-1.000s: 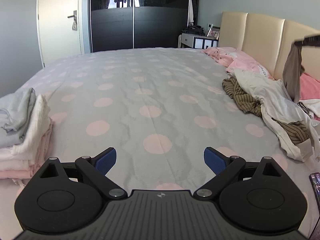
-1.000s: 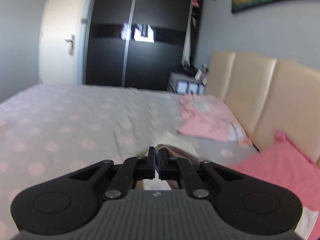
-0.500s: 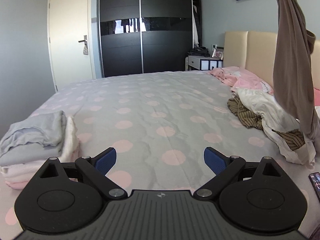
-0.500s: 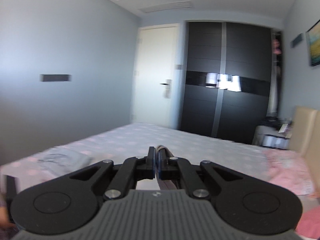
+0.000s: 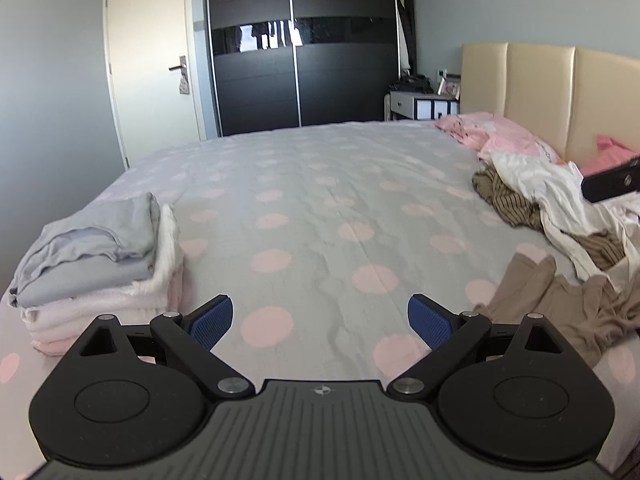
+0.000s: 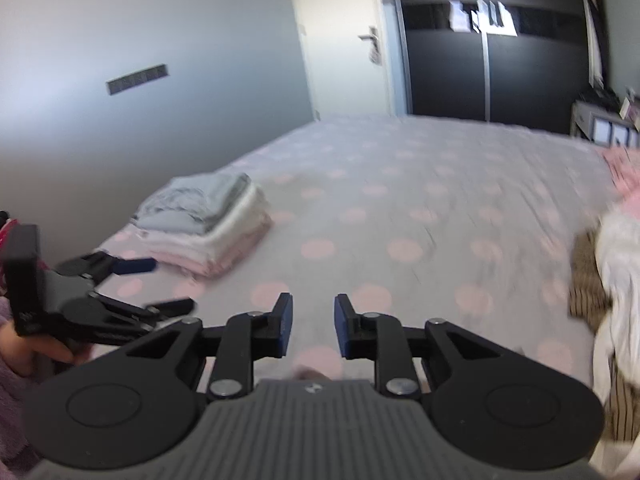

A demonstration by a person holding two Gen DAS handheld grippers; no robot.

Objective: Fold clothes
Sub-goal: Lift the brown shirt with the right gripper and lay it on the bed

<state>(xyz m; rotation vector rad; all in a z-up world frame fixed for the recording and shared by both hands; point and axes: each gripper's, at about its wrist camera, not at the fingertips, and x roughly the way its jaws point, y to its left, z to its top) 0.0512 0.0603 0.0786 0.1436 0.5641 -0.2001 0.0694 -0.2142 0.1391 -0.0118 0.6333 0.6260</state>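
A crumpled brown garment point(image 5: 568, 304) lies on the grey polka-dot bed point(image 5: 320, 208) at the front right, just right of my left gripper point(image 5: 320, 320), which is open and empty above the sheet. My right gripper point(image 6: 312, 330) is open and empty above the bed; the left gripper also shows in its view point(image 6: 132, 284) at the far left. A pile of unfolded clothes point(image 5: 560, 208), white and striped, lies to the right near the headboard. A stack of folded clothes point(image 5: 100, 256) sits at the left bed edge and also shows in the right wrist view point(image 6: 208, 220).
Pink pillows point(image 5: 504, 136) lie by the beige headboard point(image 5: 560, 88). A black wardrobe point(image 5: 304, 48), a white door point(image 5: 152, 60) and a nightstand point(image 5: 420, 104) stand beyond the bed. The grey wall point(image 6: 140, 80) runs along the left side.
My right gripper, which held the brown garment up high, has come down and opened. The garment now lies crumpled on the bed at the front right. The left gripper stayed open.
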